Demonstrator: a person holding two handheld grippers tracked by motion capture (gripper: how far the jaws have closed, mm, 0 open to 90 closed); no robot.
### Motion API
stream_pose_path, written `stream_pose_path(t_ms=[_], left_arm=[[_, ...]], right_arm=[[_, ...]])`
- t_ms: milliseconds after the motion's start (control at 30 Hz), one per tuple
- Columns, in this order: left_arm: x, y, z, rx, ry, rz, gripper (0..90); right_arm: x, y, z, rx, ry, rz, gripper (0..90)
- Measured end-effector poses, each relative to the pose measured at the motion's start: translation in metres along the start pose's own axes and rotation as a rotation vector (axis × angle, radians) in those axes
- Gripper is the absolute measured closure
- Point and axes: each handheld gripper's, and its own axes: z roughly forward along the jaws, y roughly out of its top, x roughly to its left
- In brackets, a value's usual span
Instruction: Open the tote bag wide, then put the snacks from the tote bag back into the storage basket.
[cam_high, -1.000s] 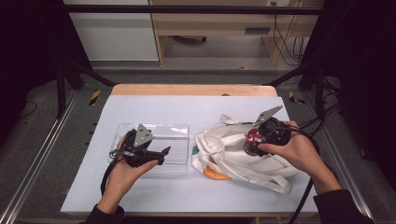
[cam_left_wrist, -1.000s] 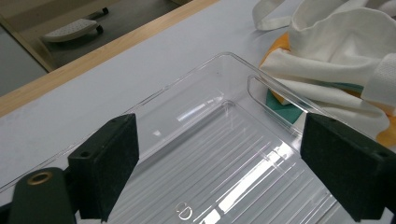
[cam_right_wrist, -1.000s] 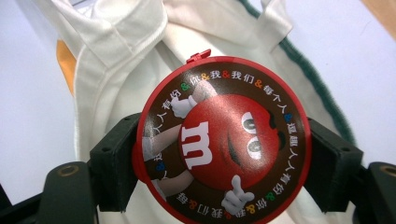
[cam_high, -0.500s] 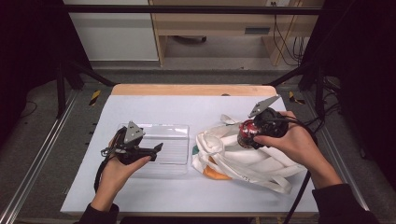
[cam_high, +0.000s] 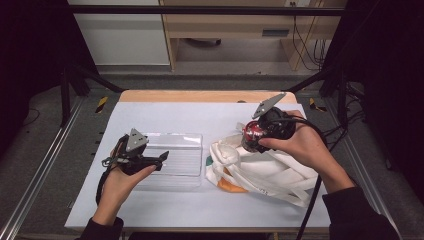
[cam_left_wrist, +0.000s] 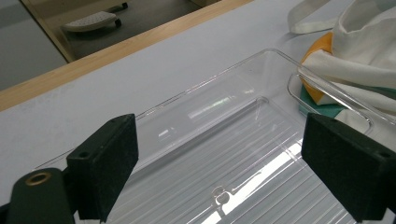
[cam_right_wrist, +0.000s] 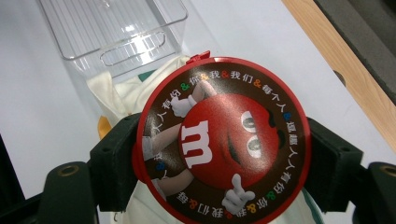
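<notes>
Right claw (cam_high: 248, 141) risen off white bag (cam_high: 260, 172) | clamped on red candy tin (cam_right_wrist: 222, 140) | left claw (cam_left_wrist: 224, 163) agape, empty, over clear tray (cam_high: 187, 150).

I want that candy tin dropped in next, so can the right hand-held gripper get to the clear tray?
Probably yes: right hand-held gripper holds the tin above the bag, nothing between it and the tray.

Left claw (cam_left_wrist: 224, 172) open, empty, over clear tray (cam_left_wrist: 219, 121); white bag (cam_left_wrist: 369, 51) beside tray.
</notes>
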Motion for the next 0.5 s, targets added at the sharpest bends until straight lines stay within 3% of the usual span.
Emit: stream_pose_path(t_ms=[500], left_arm=[[0.011,-0.005,-0.004,-0.004,0.002,-0.026,10.5]], right_arm=[[0.005,0.022,0.015,-0.037,0.026,-0.015,24.4]])
